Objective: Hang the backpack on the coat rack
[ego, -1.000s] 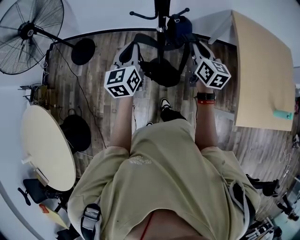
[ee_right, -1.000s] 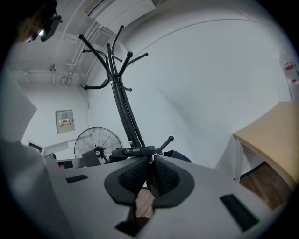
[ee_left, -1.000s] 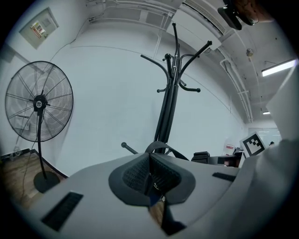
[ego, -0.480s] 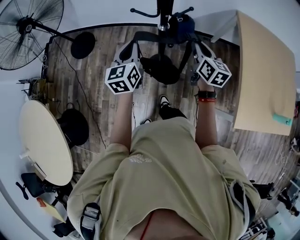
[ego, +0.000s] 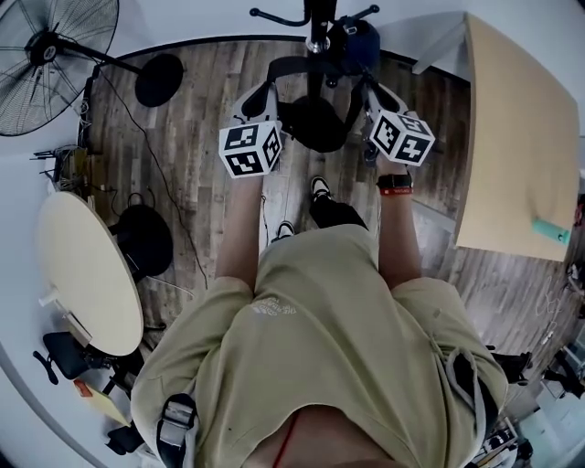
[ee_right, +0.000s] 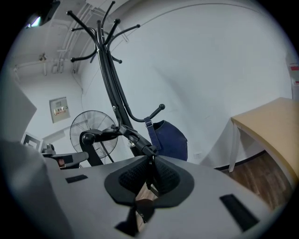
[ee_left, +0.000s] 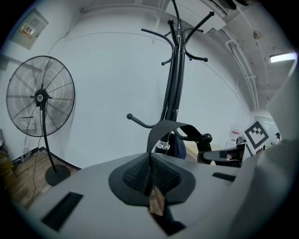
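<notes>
The left gripper (ee_left: 150, 179) pinches a black strap (ee_left: 164, 130) tight, the right gripper (ee_right: 149, 177) clamps a strap too, and the backpack (ego: 315, 126) dangles between them, right at the pole of the coat rack (ego: 317, 27).

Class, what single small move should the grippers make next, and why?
Probably ease both grippers down slightly so the strap seats on a hook of the coat rack. The left gripper and right gripper are each shut on the strap, which arches over that hook, with the backpack hanging between them.
</notes>
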